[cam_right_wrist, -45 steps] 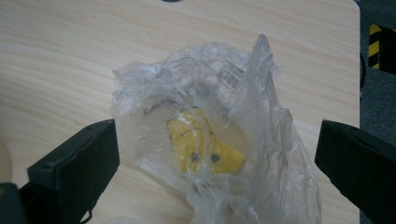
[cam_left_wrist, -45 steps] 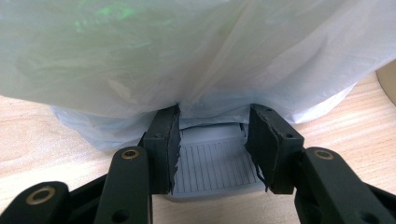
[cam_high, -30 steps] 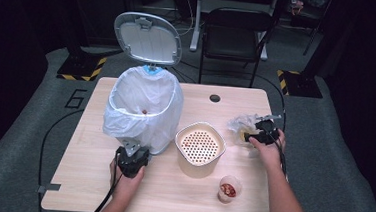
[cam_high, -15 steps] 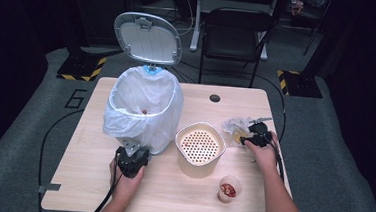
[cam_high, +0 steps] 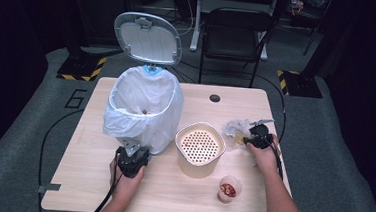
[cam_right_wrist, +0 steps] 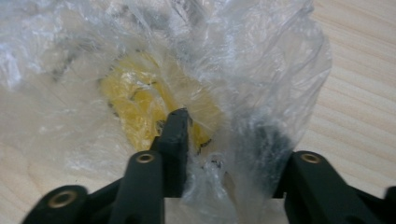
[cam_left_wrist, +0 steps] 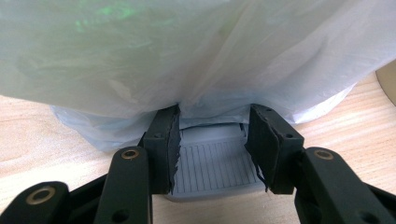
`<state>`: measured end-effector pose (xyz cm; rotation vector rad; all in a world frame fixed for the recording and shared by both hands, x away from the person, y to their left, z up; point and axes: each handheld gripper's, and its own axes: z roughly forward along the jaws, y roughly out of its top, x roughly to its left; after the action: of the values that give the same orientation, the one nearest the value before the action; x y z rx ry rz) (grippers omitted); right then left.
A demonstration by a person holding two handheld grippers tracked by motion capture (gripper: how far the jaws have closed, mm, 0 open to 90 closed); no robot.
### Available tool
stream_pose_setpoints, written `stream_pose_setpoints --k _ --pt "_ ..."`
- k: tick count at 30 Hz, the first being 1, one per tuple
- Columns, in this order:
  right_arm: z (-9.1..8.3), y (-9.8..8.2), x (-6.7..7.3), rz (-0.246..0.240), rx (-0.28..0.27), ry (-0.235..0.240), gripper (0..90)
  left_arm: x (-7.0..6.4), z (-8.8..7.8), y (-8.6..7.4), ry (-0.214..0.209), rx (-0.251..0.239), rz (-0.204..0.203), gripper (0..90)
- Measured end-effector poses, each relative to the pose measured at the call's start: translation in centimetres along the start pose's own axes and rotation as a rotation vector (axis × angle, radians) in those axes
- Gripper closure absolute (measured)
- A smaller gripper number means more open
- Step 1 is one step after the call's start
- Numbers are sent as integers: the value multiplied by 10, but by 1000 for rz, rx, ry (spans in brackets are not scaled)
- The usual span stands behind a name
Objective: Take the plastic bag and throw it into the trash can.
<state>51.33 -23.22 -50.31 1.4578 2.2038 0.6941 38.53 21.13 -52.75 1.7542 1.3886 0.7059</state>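
While your left tongs (cam_high: 131,158) are clamping the bin's pedal (cam_left_wrist: 215,164) at lower left of the high view, your right tongs (cam_high: 254,138) have just been closing on the crumpled plastic wrap (cam_high: 236,127) at right. Bite deeper before lifting. Closer up, the right gripper view is revealing yellow scraps (cam_right_wrist: 140,105) inside.

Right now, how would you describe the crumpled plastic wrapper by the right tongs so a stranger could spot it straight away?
Start at the white-bagged bin on the wooden table, then move right past the cream perforated tub. The crumpled plastic wrapper lies just beyond it, with the right tongs, which have just been closing, around it. It alone is clear and wrinkled, with something yellow inside.
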Motion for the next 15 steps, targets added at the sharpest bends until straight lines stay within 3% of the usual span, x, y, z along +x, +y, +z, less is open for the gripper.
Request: stream_pose_setpoints --k 7,10,15 --pt "-2 1 4 -27 9 -11 805 0 0 0 1 -3 -4 540" --pt "-9 3 -1 12 1 23 827 0 1 0 1 -12 -7 540" --pt "-24 10 -8 23 -10 49 837 0 0 0 1 -7 -7 540"
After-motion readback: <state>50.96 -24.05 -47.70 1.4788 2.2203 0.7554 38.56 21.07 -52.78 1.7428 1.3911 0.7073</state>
